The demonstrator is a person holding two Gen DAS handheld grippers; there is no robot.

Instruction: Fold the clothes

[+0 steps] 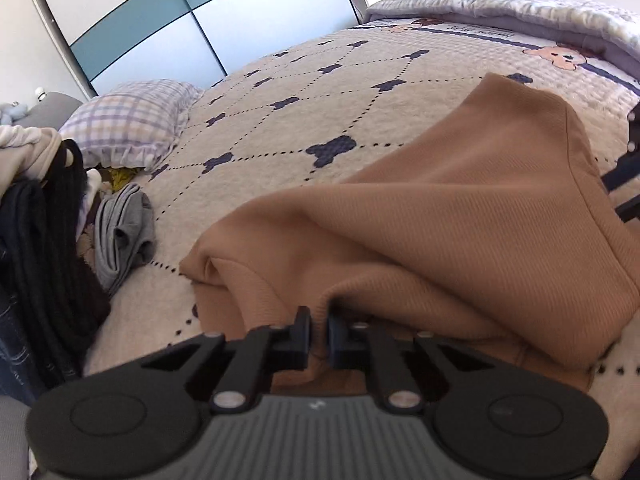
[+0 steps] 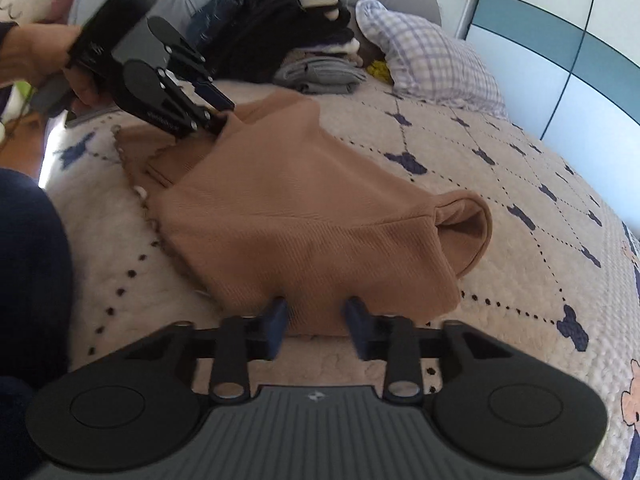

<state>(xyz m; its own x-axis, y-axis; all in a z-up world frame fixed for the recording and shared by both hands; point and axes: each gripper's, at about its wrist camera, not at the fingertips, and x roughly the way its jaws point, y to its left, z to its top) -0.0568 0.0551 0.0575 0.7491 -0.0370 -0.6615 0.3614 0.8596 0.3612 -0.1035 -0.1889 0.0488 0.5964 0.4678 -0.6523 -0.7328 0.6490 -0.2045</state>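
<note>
A brown ribbed garment [image 1: 460, 220] [image 2: 300, 208] lies partly folded on the cream bedspread [image 1: 320, 100]. My left gripper [image 1: 319, 328] is shut on a bunched edge of it, the fabric pinched between the pads. In the right wrist view that left gripper [image 2: 224, 118], held by a hand [image 2: 36, 52], bites the garment's far left corner. My right gripper [image 2: 319, 320] sits at the near hem. Its blue fingers [image 2: 280, 318] stand apart on either side of a flat strip of the fabric, which is not bunched between them.
A pile of dark and cream clothes [image 1: 48, 260] and a folded grey garment [image 1: 124, 236] [image 2: 320, 74] lie at the bed's head by a plaid pillow [image 1: 132, 120] [image 2: 424, 60]. A folded quilt [image 1: 520, 4] lies far off. A person's dark trouser leg [image 2: 28, 260] is at the bed edge.
</note>
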